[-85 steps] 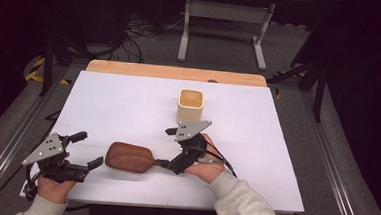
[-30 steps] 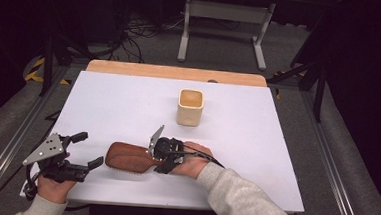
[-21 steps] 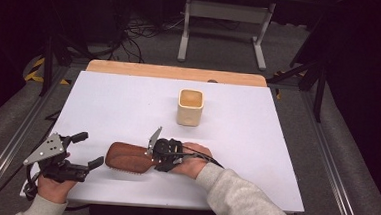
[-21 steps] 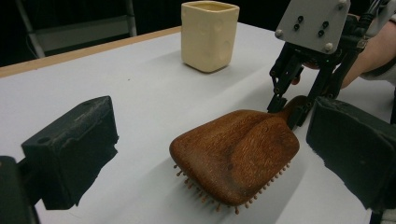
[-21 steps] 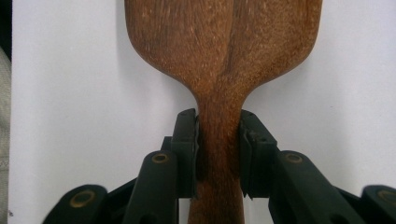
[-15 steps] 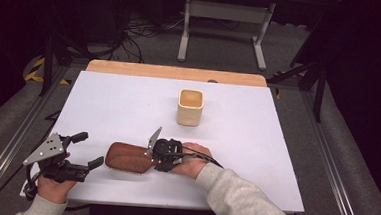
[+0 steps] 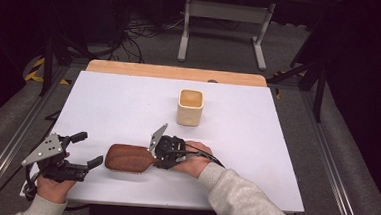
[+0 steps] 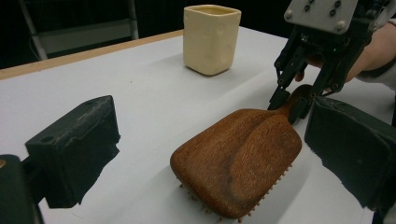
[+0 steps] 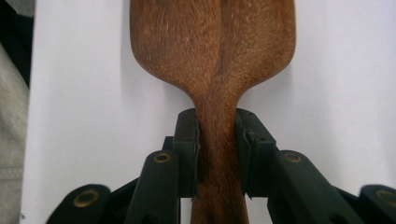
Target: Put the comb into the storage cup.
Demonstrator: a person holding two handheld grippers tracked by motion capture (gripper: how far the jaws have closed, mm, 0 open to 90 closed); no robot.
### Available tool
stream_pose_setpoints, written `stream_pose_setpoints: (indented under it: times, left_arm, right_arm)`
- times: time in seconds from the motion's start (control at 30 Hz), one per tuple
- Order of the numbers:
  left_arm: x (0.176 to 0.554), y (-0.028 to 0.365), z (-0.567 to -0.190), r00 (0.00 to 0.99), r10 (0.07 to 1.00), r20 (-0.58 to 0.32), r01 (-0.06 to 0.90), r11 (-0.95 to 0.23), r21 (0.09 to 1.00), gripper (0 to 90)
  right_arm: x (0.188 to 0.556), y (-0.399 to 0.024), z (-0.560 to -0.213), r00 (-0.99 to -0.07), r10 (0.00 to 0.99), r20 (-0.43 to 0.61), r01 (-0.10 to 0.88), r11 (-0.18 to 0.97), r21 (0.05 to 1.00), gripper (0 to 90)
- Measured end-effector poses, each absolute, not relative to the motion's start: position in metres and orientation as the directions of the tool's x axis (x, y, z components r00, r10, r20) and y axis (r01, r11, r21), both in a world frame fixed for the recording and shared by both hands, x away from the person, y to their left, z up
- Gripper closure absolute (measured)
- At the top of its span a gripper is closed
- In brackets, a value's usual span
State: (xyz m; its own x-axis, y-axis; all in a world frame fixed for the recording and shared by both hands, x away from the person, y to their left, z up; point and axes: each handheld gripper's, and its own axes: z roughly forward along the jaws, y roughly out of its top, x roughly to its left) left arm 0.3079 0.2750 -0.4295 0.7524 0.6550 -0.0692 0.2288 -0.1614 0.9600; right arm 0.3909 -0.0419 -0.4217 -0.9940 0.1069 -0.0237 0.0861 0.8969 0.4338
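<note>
A brown wooden hairbrush (image 7: 128,158) lies bristles down near the table's front edge, its handle pointing right. My right gripper (image 7: 159,157) is shut on that handle; the right gripper view has both black jaws pressed against the narrow neck of the hairbrush (image 9: 215,154). The left gripper view shows the same hairbrush (image 8: 240,163) with the right gripper (image 8: 292,103) clamped at its far end. My left gripper (image 7: 88,150) rests at the front left, open, a short gap from the brush head, nothing between its fingers (image 8: 74,144).
A cream square cup (image 7: 190,107) stands upright behind the brush, mid-table; it also appears as the cup (image 8: 211,37) in the left gripper view. The white table top (image 7: 257,131) ends in a wooden strip at the back. Beyond are a metal stand and floor cables.
My right gripper turned and moved left from beside the handle's end onto the handle and shut on it. The left gripper and the cup stayed put.
</note>
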Motion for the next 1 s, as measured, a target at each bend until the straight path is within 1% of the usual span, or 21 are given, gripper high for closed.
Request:
stream_pose_setpoints:
  times: [0.23,0.27,0.57,0.73,0.93,1.0]
  left_arm:
    - [0.308,0.275,-0.43,0.75,0.658,-0.072,0.229,-0.155,0.961,4.2]
    - [0.308,0.275,-0.43,0.75,0.657,-0.073,0.23,-0.155,0.961,4.2]
    - [0.307,0.277,-0.429,0.746,0.662,-0.079,0.23,-0.143,0.963,4.3]
    - [0.308,0.277,-0.43,0.745,0.661,-0.089,0.237,-0.138,0.962,4.3]
    - [0.309,0.277,-0.429,0.746,0.657,-0.105,0.247,-0.127,0.961,3.9]
    - [0.309,0.276,-0.429,0.747,0.654,-0.122,0.256,-0.113,0.96,3.6]
  right_arm:
    - [0.39,-0.046,-0.414,-0.993,0.109,-0.038,0.079,0.878,0.472,72.0]
    - [0.391,-0.046,-0.414,-0.994,0.096,-0.051,0.059,0.871,0.487,72.0]
    - [0.388,-0.049,-0.411,-0.993,0.098,-0.065,0.052,0.862,0.504,72.0]
    - [0.386,-0.055,-0.407,-0.991,0.097,-0.087,0.035,0.839,0.543,71.9]
    - [0.381,-0.069,-0.394,-0.983,0.134,-0.126,0.029,0.791,0.612,71.9]
    - [0.38,-0.074,-0.391,-0.981,0.146,-0.125,0.034,0.77,0.637,71.9]
